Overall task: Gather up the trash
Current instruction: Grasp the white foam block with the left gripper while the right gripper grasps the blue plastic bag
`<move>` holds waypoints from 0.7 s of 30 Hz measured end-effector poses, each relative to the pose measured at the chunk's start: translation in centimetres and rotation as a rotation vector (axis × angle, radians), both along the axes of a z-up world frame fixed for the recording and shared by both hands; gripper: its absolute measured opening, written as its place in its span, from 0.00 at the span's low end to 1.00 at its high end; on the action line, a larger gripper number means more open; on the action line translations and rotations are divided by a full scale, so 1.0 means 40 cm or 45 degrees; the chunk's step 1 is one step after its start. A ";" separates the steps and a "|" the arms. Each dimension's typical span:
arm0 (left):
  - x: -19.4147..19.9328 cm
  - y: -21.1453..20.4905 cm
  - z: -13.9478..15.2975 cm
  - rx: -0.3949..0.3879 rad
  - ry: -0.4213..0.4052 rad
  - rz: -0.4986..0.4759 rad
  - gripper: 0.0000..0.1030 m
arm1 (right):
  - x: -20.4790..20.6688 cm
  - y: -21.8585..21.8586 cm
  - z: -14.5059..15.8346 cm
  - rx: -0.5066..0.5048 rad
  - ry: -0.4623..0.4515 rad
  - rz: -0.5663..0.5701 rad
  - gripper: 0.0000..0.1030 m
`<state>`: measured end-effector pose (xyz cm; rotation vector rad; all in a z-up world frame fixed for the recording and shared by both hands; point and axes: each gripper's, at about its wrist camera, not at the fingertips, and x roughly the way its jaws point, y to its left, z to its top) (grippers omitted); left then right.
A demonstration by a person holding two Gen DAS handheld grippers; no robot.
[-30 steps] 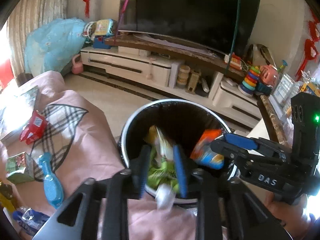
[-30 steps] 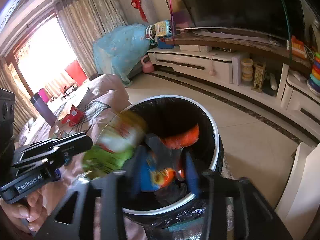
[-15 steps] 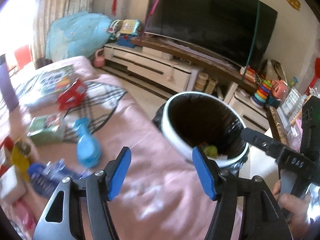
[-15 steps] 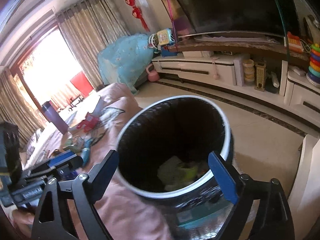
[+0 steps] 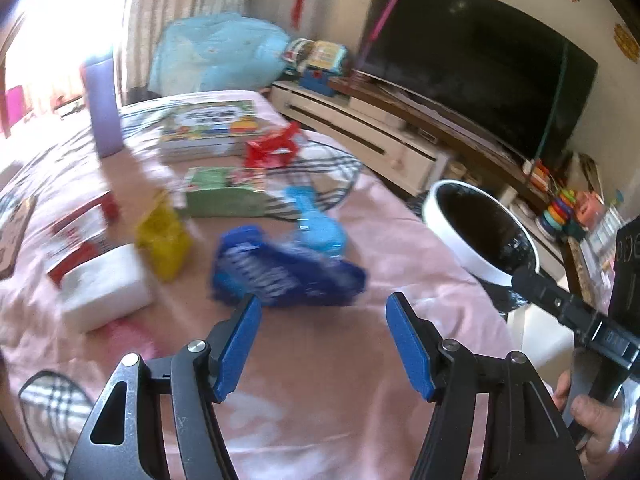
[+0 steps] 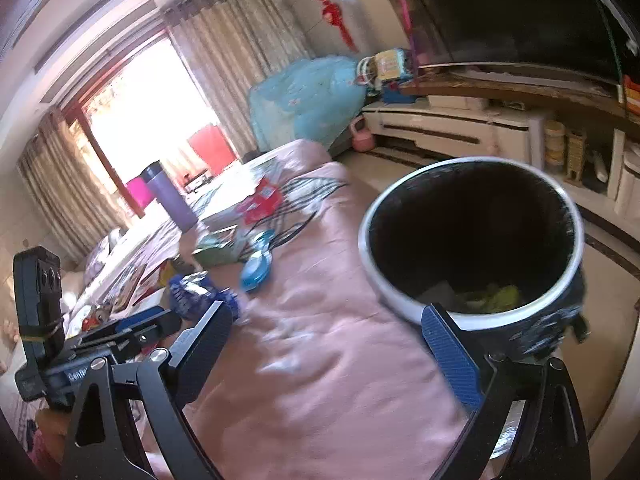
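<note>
My left gripper [image 5: 323, 306] stands open and empty over the pink cloth [image 5: 320, 392], just short of a crumpled dark blue wrapper [image 5: 280, 268]. Behind the wrapper lie a light blue bottle-shaped piece [image 5: 316, 228], a yellow packet [image 5: 162, 240], a green box [image 5: 224, 194] and a red wrapper [image 5: 272, 150]. My right gripper [image 6: 326, 310] is open and empty, its right finger beside the rim of the white-rimmed trash bin [image 6: 384, 288]. Yellow-green wrappers [image 6: 496, 294] lie at the bin's bottom. In the left wrist view the bin [image 5: 452, 240] stands off the cloth's right edge.
A white tissue pack [image 5: 104, 286], a red and white box [image 5: 78, 232], a picture book [image 5: 208, 124] and a purple flask [image 5: 104, 108] share the cloth. A TV cabinet [image 6: 460, 128] with toys lines the far wall. A hand [image 5: 592, 420] holds the right gripper.
Both grippers opened and dropped their wrappers into the bin. The left one then swung left from the bin to the items on the cloth; the right one shifted left, staying near the rim.
</note>
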<state>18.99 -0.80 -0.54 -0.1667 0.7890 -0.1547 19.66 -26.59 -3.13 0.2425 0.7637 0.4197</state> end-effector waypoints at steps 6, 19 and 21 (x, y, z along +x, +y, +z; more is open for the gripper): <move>-0.059 0.085 0.003 -0.011 0.003 0.075 0.63 | -0.018 0.083 -0.016 -0.017 0.012 0.094 0.94; -0.052 0.242 0.027 0.125 0.006 -0.021 0.74 | -0.023 0.258 -0.014 -0.090 -0.025 0.344 0.94; -0.040 0.273 0.032 0.137 -0.006 -0.070 0.81 | -0.014 0.281 -0.012 -0.104 -0.038 0.378 0.94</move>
